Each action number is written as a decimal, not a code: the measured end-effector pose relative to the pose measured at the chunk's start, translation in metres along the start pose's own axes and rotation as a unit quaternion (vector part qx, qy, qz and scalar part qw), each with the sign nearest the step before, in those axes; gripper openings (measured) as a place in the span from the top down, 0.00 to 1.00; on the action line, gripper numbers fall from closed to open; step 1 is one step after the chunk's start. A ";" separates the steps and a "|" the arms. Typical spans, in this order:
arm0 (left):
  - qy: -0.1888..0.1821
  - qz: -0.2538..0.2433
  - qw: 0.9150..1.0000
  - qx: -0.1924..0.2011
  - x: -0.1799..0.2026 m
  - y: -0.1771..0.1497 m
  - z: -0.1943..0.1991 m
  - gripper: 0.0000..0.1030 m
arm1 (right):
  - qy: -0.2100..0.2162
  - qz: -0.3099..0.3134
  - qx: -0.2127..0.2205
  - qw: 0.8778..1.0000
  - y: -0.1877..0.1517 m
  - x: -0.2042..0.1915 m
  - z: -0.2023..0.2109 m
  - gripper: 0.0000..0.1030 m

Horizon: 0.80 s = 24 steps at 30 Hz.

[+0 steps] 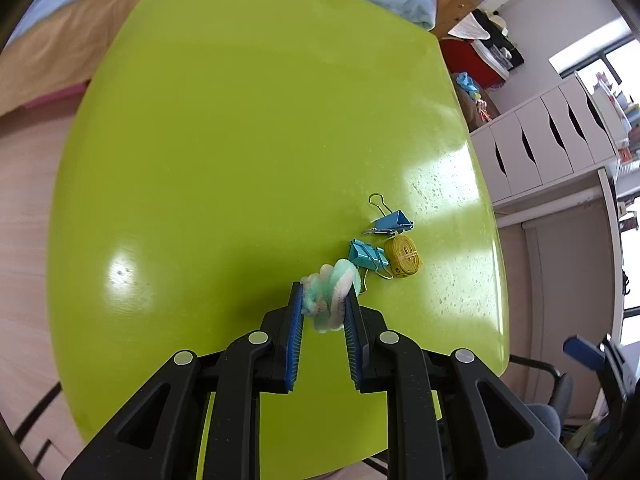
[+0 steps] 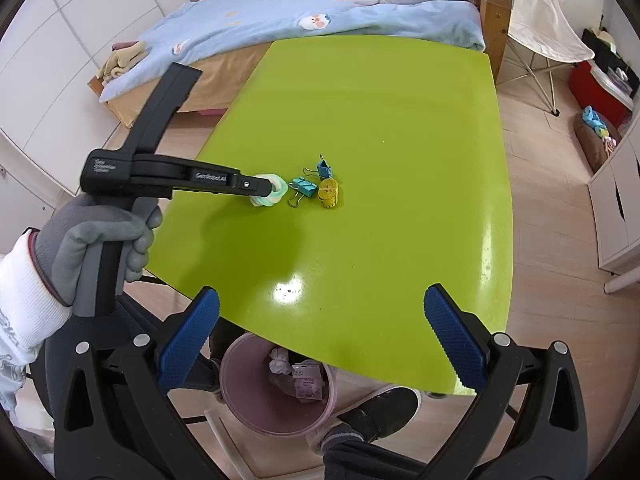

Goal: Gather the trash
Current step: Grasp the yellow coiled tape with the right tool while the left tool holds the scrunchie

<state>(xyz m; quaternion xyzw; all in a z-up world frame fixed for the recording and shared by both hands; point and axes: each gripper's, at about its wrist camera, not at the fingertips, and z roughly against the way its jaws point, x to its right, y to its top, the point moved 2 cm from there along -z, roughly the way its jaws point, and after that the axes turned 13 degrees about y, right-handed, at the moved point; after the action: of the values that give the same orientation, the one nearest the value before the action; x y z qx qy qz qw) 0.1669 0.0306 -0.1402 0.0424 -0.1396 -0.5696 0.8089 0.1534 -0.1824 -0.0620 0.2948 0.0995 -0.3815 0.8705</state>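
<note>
A fuzzy mint-and-white bundle [image 1: 334, 280] lies on the green table [image 1: 240, 140], near its right side. My left gripper [image 1: 325, 291] is shut on it, a blue pad pressing each side. The right wrist view shows the same grip from the side: the left gripper [image 2: 269, 189] reaches in from the left and holds the bundle [image 2: 278, 197]. My right gripper [image 2: 322, 300] stands wide open with nothing between its fingers, above the table's near edge. Below that edge stands a pink bin [image 2: 244, 396] with crumpled paper inside.
Two blue binder clips [image 1: 390, 222] [image 1: 366, 257] and a yellow rolled tape measure [image 1: 404, 258] lie just right of the bundle. A gloved hand [image 2: 100, 240] holds the left gripper's handle. A dark shoe [image 2: 380, 404] rests beside the bin. A bed [image 2: 280, 12] borders the table's far edge.
</note>
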 end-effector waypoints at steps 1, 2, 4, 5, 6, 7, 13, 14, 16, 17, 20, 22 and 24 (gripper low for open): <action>0.003 -0.005 1.000 0.005 -0.001 -0.001 0.004 0.81 | -0.002 0.004 -0.002 1.000 0.003 0.000 -0.003 0.03; 0.004 -0.007 1.000 0.009 -0.001 -0.001 0.007 0.81 | -0.004 0.007 -0.005 1.000 0.006 0.000 -0.005 0.03; 0.009 -0.015 1.000 0.019 -0.002 -0.002 0.014 0.81 | -0.007 0.014 -0.011 1.000 0.014 0.000 -0.011 0.03; 0.009 -0.017 1.000 0.022 -0.002 -0.001 0.016 0.81 | -0.008 0.017 -0.014 1.000 0.017 0.001 -0.014 0.03; 0.011 -0.021 0.999 0.025 -0.003 -0.001 0.019 0.81 | -0.009 0.022 -0.020 1.000 0.022 0.001 -0.018 0.03; 0.014 -0.025 0.999 0.030 -0.003 -0.002 0.024 0.81 | -0.010 0.027 -0.026 0.999 0.027 0.002 -0.023 0.03; 0.017 -0.042 0.998 0.052 -0.004 -0.003 0.041 0.81 | -0.014 0.055 -0.067 0.996 0.055 0.005 -0.056 0.03; 0.017 -0.043 0.997 0.054 -0.005 -0.003 0.043 0.81 | -0.015 0.060 -0.074 0.995 0.059 0.005 -0.061 0.03; 0.016 -0.044 0.997 0.057 -0.006 -0.006 0.045 0.81 | -0.023 0.072 -0.092 0.993 0.066 0.006 -0.075 0.03; 0.016 -0.044 0.997 0.058 -0.007 -0.006 0.046 0.81 | -0.024 0.074 -0.098 0.992 0.069 0.007 -0.080 0.03; 0.016 -0.043 0.997 0.062 -0.009 -0.009 0.049 0.81 | -0.032 0.087 -0.119 0.989 0.076 0.011 -0.098 0.03; 0.018 -0.044 0.997 0.064 -0.011 -0.012 0.052 0.81 | -0.037 0.095 -0.134 0.986 0.079 0.013 -0.110 0.06; 0.018 -0.044 0.997 0.063 -0.012 -0.014 0.052 0.81 | -0.038 0.100 -0.146 0.984 0.079 0.014 -0.119 0.17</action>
<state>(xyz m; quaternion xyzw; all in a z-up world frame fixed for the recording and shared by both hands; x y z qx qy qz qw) 0.1359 0.0413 -0.0959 0.1100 -0.1590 -0.5940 0.7809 0.2261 -0.0787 -0.1292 0.1584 0.0906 -0.2853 0.9409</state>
